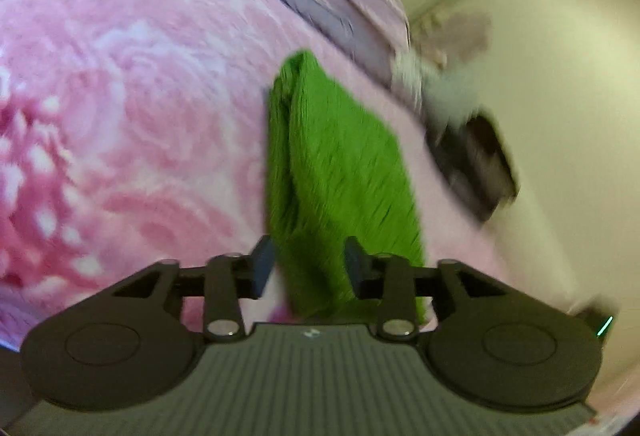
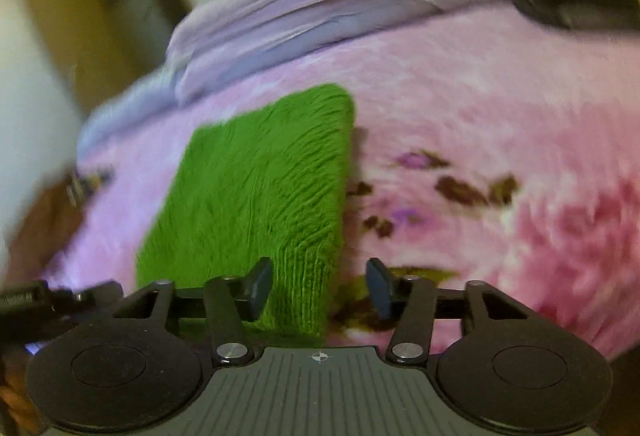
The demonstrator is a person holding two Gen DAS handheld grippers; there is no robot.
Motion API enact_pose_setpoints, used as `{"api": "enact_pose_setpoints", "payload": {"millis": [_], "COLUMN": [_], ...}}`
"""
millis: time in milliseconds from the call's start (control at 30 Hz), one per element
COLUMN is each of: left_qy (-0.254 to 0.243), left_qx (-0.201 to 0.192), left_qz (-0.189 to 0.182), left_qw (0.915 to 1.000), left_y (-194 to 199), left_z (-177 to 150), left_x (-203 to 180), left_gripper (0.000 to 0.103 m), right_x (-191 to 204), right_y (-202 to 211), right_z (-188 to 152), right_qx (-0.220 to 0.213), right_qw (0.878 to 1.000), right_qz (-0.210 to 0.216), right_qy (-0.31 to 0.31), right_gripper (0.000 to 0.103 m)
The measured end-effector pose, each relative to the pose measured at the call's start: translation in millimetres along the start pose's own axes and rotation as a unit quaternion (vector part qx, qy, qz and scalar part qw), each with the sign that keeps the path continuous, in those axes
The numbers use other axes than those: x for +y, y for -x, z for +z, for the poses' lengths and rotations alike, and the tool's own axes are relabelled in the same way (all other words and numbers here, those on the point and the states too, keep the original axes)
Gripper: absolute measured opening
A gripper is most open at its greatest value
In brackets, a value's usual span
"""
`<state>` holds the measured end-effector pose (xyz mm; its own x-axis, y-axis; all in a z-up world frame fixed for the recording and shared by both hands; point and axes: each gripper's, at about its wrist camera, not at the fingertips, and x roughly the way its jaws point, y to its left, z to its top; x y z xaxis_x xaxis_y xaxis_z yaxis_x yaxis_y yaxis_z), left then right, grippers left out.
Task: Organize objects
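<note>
Folded fuzzy green knit cloth [image 1: 340,172] lies on the pink floral fleece blanket [image 1: 120,96]; left gripper [image 1: 310,268] and right gripper [image 2: 318,290] both parted, nothing gripped (frames blurred); risk: pads snagging the fold and undoing it

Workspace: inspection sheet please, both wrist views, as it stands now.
Surface: pink floral blanket on a bed.
Job's things: folded green towel lying flat on the blanket.
Clutter: lilac bedding bunched at the far edge; dark blurred item beside the bed, cannot identify.
Grippers: left gripper and right gripper both open over the towel's near edge, pads not pressing it.
Cables: nothing seen.
Surroundings: cream wall; views blurred.
</note>
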<state>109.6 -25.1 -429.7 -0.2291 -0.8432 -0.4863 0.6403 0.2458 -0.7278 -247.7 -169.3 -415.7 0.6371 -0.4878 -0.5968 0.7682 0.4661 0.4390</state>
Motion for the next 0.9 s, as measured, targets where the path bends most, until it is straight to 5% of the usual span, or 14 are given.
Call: {"api": "enact_pose_setpoints", "payload": {"millis": [100,167,267,367,400,433,467,533,733,900], "left_qy": [0.050,0.055,0.049,0.009,0.006,0.016,0.034,0.051,-0.013,-0.045], "left_qx": [0.004,0.023,0.058,0.042,0.041,0.049,0.062,0.060,-0.001,-0.042], "left_qz": [-0.027,-0.015,0.019,0.022,0.022,0.008,-0.009,-0.013,-0.008,0.049], "left_qw": [0.9984,0.9981,0.9969,0.9988,0.9989,0.9986,0.9974,0.9968,0.9999,0.9969], "left_y": [-10,-24,-47,-49,-51,-55,-61,-62,-29,-9], "left_z": [8,4,-13,-25,-24,-22,-20,-17,17,42], "left_x": [0,-3,0,-6,-7,-5,-1,0,-9,5], "left_gripper": [0.070,0.072,0.065,0.064,0.054,0.028,0.017,0.014,0.013,0.013], "right_x": [-22,-32,-35,-44,-46,-47,-48,-49,-20,51], "right_y": [3,-5,-26,-38,-38,-39,-40,-42,-38,-62], "right_z": [5,10,11,1,0,0,1,0,-10,-35], "right_qx": [-0.004,0.005,0.034,0.041,0.036,0.036,0.043,0.048,0.057,0.104], "right_qw": [0.993,0.987,0.982,0.977,0.975,0.974,0.973,0.966,0.951,0.959], "right_qz": [0.048,0.067,0.071,0.083,0.090,0.092,0.101,0.110,0.134,0.161], "right_qy": [-0.112,-0.148,-0.169,-0.193,-0.202,-0.203,-0.205,-0.230,-0.272,-0.210], "right_gripper": [0.059,0.060,0.060,0.060,0.056,0.050,0.028,0.026,0.021,0.022]}}
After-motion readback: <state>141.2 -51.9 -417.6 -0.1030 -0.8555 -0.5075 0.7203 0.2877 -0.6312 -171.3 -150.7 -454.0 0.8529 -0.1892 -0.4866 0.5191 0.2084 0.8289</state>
